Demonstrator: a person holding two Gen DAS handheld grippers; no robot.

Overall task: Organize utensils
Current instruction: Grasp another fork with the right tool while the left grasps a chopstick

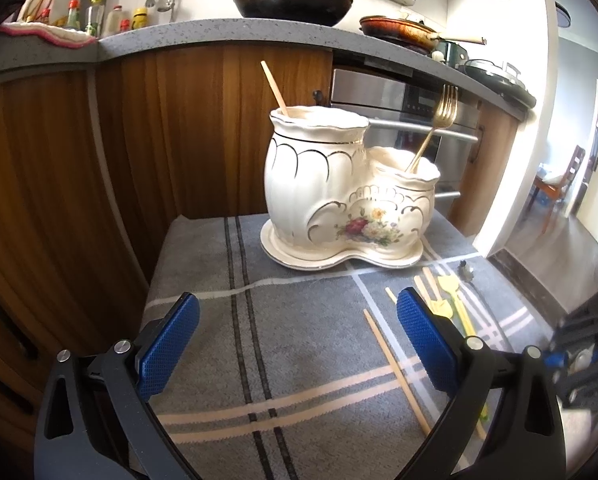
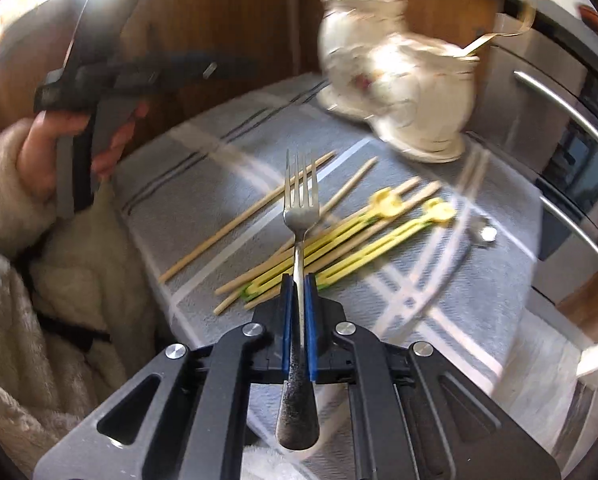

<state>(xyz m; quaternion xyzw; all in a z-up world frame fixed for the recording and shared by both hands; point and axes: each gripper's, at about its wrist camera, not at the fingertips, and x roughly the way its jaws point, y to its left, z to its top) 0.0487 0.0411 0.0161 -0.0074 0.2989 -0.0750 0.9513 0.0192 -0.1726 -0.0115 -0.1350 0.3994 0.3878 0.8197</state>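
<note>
Left wrist view
Left gripper point(image 1: 297, 334): jaws wide apart, nothing between them, above bare cloth.
Cloth point(image 1: 203, 264): grey with pale and dark stripes, covering a small surface; its left edge runs close to the wood cabinet point(image 1: 59, 168), its far edge meets the cabinet front.
Holder point(image 1: 339, 184): white ceramic, two cups on a matching tray, standing at the far middle of the cloth; open cloth lies between it and the left gripper.
Tall cup: one chopstick point(image 1: 274, 89) leaning left.
Low cup: a gold fork point(image 1: 435, 132), tines up.
Loose utensils: chopsticks point(image 1: 395, 368) and yellow picks point(image 1: 449, 296) lie right of centre, partly behind the right finger.
Small metal piece point(image 1: 467, 271): near the cloth's right edge; the floor drops away beyond.

Right wrist view
Right gripper point(image 2: 298, 280): clamped on a steel fork point(image 2: 301, 208), pads on its neck, tines pointing forward, handle running back between the arms.
Below the fork: yellow picks point(image 2: 379, 232) and chopsticks point(image 2: 239, 220) scattered on the cloth point(image 2: 439, 300).
Holder point(image 2: 399, 96): blurred, at the far edge, well apart from the fork.
Left side: a hand point(image 2: 59, 148) in a fleecy sleeve holds the other tool, above the cloth's left edge.
Right side: oven front point(image 2: 559, 152) close to the cloth edge.
</note>
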